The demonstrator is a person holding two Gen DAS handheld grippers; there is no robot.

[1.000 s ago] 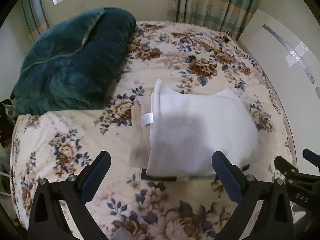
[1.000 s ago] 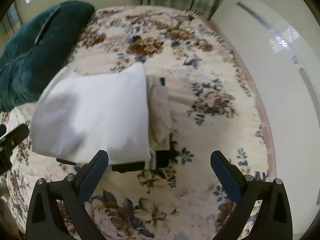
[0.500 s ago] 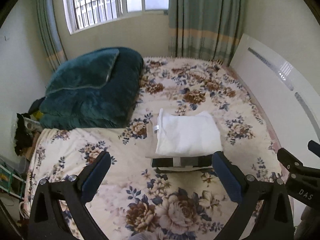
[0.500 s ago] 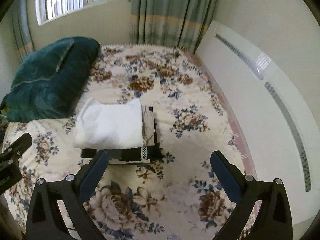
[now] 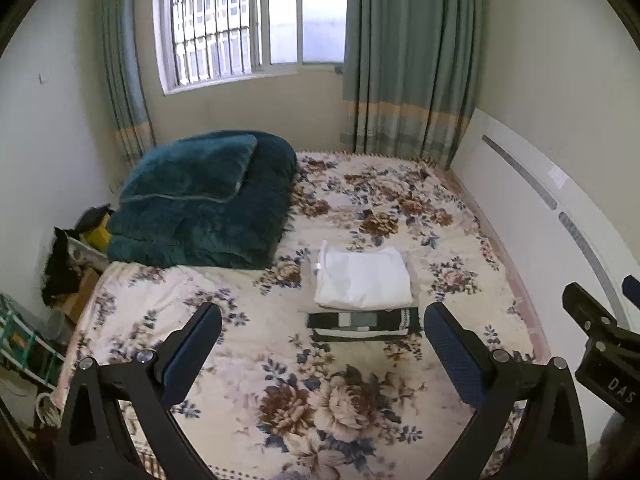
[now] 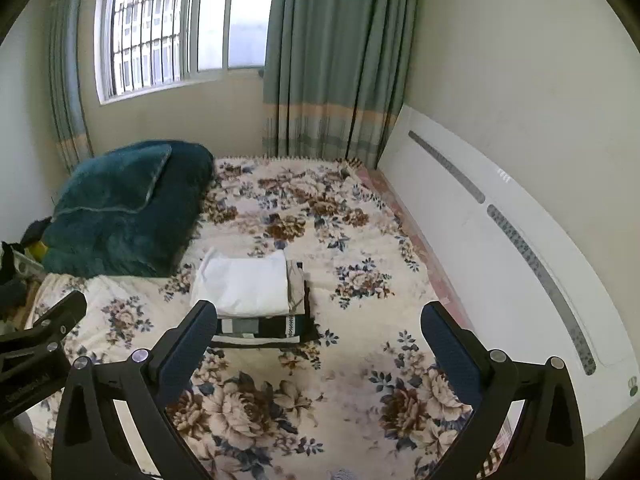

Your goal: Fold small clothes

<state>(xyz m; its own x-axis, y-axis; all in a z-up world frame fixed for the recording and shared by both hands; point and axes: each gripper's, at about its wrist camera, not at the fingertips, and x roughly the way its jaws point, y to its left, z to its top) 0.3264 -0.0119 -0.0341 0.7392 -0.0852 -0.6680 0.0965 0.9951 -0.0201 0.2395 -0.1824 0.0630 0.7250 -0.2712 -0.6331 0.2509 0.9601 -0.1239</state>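
I see a bed (image 5: 352,392) with a flowery cover, and a big dark green blanket (image 5: 200,204) sits at its far left corner. Behind it are a window (image 5: 240,20) and green curtains (image 5: 404,56).

Place: home bedroom.
Bed (image 5: 240,304): floral cover, under both tongs.
Quilt (image 5: 200,208): teal, far left.
Window (image 5: 240,20): barred, ahead.
Curtains (image 5: 404,56): green.
Headboard (image 6: 500,248): white, right.

Bedspread (image 5: 248,360) open around clothes stack (image 5: 363,292); quilt (image 5: 200,208) far-left
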